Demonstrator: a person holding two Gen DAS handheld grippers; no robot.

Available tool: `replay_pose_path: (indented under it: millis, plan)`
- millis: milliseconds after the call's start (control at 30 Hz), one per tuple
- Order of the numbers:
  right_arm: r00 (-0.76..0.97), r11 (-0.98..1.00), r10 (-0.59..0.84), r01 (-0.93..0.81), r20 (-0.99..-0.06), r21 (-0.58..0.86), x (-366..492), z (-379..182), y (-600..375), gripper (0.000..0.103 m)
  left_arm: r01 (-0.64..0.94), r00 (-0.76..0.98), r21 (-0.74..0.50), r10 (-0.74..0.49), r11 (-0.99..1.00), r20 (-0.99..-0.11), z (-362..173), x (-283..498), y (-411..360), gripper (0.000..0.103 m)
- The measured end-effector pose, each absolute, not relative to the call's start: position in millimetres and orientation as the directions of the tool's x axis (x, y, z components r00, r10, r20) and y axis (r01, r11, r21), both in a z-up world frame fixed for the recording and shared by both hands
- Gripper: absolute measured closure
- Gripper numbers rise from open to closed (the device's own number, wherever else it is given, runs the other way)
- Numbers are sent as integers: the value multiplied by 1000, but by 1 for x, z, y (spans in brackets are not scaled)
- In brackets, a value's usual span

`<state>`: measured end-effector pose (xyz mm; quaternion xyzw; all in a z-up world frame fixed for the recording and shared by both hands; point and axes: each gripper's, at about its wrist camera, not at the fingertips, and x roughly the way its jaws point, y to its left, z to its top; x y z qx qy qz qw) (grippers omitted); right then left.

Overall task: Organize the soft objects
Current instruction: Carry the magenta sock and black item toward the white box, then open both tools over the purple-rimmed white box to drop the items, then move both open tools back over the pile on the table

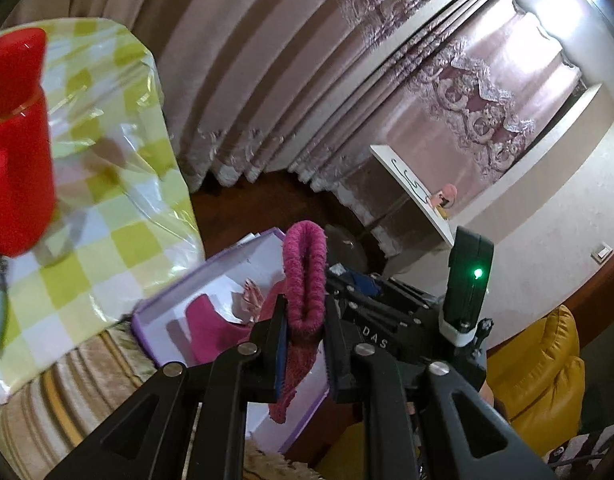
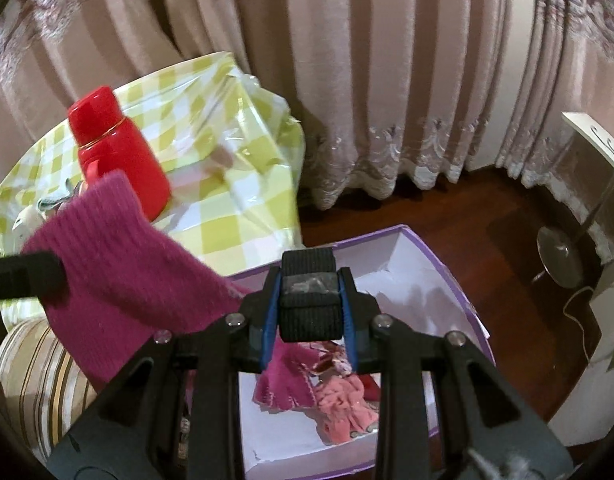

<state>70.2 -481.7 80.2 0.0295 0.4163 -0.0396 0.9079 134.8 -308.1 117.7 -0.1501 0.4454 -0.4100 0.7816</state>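
My left gripper [image 1: 305, 320] is shut on a magenta knit sock [image 1: 305, 276], held folded over the purple-edged white box [image 1: 155, 320]. The sock also shows in the right wrist view [image 2: 119, 248], hanging from the left gripper's finger at the left edge. My right gripper [image 2: 310, 312] is shut on a folded black knit piece [image 2: 310, 304] above the same box [image 2: 435, 264]. Inside the box lie a magenta cloth [image 2: 283, 392] and a pink soft item [image 2: 343, 404].
A table with a yellow-green checked cover [image 2: 235, 184] stands left of the box, with a red flask [image 2: 119, 152] on it. A striped cushion [image 2: 39, 376] lies below it. Curtains [image 2: 347, 80], a wooden floor [image 2: 467, 208], a white board [image 1: 411, 184] and a yellow seat [image 1: 543, 372] surround the spot.
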Motion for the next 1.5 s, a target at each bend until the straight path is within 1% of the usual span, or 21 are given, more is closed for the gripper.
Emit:
replay_pose_path:
  millis: [33, 67, 100, 133, 167, 200, 467, 667, 867, 1267, 1500]
  plan:
    - [646, 994, -53, 111, -761, 24, 70, 80, -486, 71, 507, 258, -604, -777, 615, -574, 116, 135, -314, 78]
    - [646, 993, -56, 118, -762, 27, 69, 80, -488, 69, 506, 245, -608, -778, 612, -579, 113, 136, -318, 70]
    - [644, 992, -59, 125, -763, 28, 68, 80, -491, 62, 503, 231, -612, -778, 610, -585, 110, 136, -323, 65]
    - [644, 991, -63, 130, -763, 28, 68, 80, -493, 48, 499, 220, -619, -780, 606, -586, 108, 137, -326, 55]
    - [645, 990, -70, 139, -761, 27, 67, 80, -495, 40, 495, 213, -624, -781, 605, -587, 106, 138, -328, 49]
    - [649, 989, -74, 145, -757, 28, 66, 80, -496, 31, 491, 207, -627, -780, 605, -591, 104, 138, -330, 49]
    - [660, 994, -48, 107, -750, 31, 66, 82, -487, 31, 474, 204, -627, -770, 618, -604, 96, 140, -321, 48]
    - [665, 999, -5, 41, -747, 29, 68, 82, -467, 31, 458, 253, -586, -729, 669, -636, 91, 139, -296, 48]
    - [657, 999, 49, -19, -753, 49, 71, 79, -447, 31, 398, 302, -566, -686, 722, -662, 78, 141, -258, 48]
    - [616, 991, 111, -128, -780, 40, 83, 68, -398, 31, 281, 403, -482, -558, 830, -725, 56, 141, -174, 48]
    - [588, 980, 146, -198, -796, 33, 93, 61, -366, 31, 165, 459, -446, -469, 880, -755, 46, 148, -108, 48]
